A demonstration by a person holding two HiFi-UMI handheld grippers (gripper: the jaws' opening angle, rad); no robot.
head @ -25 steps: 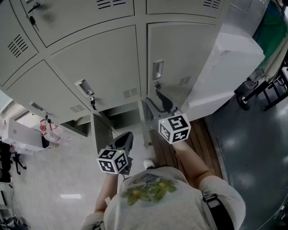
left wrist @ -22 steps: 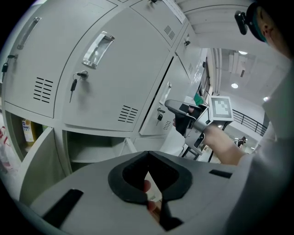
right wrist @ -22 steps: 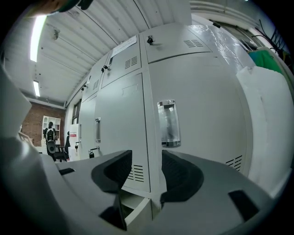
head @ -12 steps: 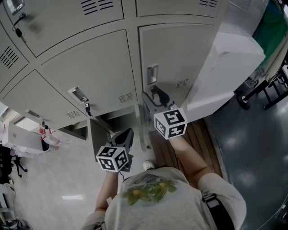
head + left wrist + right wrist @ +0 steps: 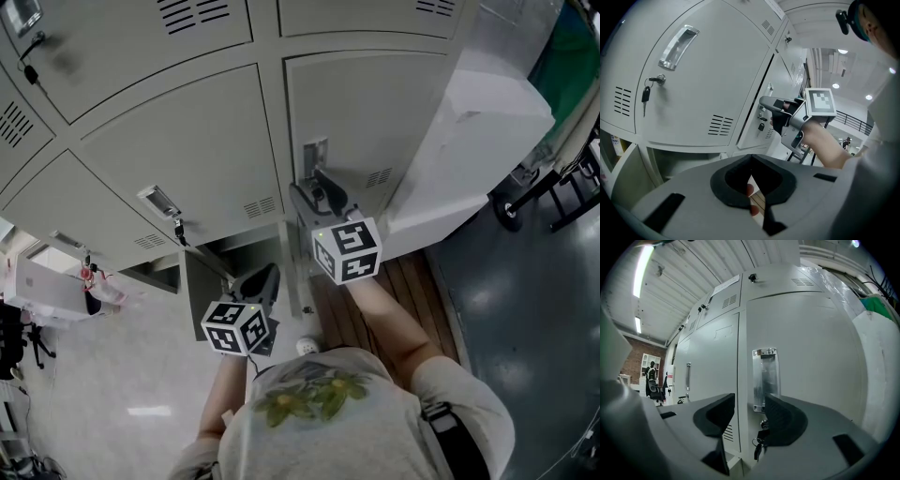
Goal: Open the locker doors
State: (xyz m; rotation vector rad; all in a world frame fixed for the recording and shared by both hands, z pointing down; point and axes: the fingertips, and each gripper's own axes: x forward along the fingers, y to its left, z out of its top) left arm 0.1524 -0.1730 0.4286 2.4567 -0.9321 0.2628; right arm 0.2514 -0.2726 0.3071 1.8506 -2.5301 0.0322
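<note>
1. head view: grey locker doors fill the upper frame and all the doors in view are closed.
2. the right-hand locker door (image 5: 375,122) sits upper centre-right, with its recessed handle (image 5: 316,155) at the door's left edge.
3. right claw (image 5: 315,192) is at frame centre, just below that handle and close to the door. contact cannot be told.
4. right gripper view: the right claw (image 5: 750,404) has its jaws apart with nothing gripped. the lower end of the handle (image 5: 764,376) shows above the gap, and a key (image 5: 757,448) hangs low between the jaws.
5. left claw (image 5: 262,279) is lower left of centre, below the middle door (image 5: 178,150) and apart from it.
6. left gripper view: the left claw (image 5: 751,159) has its jaws together at the tips and holds nothing. the middle door's handle (image 5: 677,41) and its hanging key (image 5: 645,96) are at upper left.
</note>
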